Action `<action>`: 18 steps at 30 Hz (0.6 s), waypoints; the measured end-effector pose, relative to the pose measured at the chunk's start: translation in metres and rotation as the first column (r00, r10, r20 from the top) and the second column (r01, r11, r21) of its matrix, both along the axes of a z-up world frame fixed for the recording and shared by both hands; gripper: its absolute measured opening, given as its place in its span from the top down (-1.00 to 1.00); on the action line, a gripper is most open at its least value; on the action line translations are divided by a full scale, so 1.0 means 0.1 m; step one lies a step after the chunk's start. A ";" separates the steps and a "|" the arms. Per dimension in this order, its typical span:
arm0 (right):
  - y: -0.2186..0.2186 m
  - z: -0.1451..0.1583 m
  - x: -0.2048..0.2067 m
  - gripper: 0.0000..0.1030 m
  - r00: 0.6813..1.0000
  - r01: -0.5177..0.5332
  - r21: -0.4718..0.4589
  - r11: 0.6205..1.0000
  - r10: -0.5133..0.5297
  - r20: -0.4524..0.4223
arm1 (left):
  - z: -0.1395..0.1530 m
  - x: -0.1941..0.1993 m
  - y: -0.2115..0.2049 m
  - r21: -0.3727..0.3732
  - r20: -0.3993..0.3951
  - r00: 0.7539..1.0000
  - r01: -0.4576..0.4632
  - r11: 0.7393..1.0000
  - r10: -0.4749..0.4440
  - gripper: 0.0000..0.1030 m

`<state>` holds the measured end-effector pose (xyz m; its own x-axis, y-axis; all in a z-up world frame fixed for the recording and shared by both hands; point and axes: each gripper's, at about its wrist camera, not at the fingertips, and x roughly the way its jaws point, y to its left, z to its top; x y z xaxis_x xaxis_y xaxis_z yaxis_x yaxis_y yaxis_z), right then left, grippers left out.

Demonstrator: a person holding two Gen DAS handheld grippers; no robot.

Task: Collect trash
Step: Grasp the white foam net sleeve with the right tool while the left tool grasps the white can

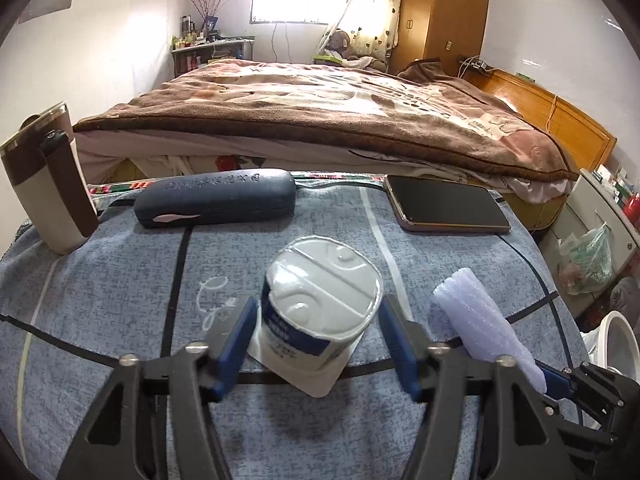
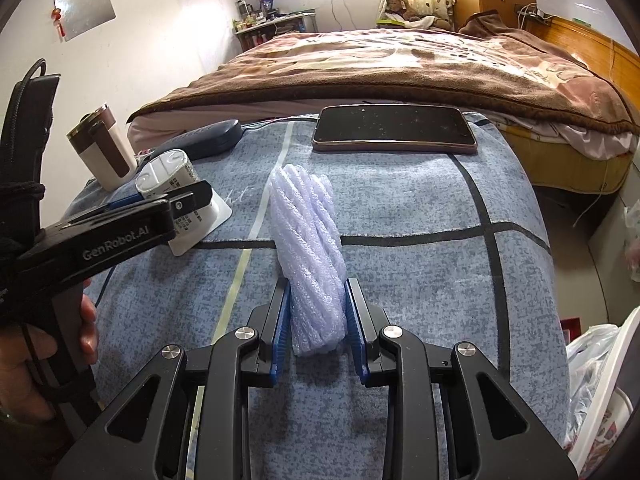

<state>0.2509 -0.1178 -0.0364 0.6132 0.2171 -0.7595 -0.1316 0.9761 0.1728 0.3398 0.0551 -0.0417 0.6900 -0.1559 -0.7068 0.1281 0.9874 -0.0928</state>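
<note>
Yogurt cup upside down on blue cloth, between the fingers of left gripper — pads close on both sides, contact unclear, so cannot tell if gripped. Foam roll lies at 3 o'clock of the cup; right gripper pads pressed against its near end, clamped on it. Phone at 1 o'clock, glasses case at 11, mug at 10 — far edge of cloth.

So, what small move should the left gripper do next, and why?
Probably close the left gripper fully: the yogurt cup sits between its blue pads with a gap on the right side. The right gripper already pinches the foam roll.
</note>
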 end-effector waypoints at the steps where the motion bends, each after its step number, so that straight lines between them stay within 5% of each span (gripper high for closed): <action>1: 0.00 0.00 0.00 0.44 1.000 0.000 0.000 1.000 0.000 0.001 | 0.00 -0.01 -0.01 0.005 0.002 1.000 0.004 1.000 -0.004 -0.09; 18: -0.08 0.05 -0.11 0.44 1.000 0.020 0.022 1.000 -0.020 0.015 | 0.16 -0.33 -0.12 0.023 0.026 0.999 0.025 0.999 -0.025 -0.07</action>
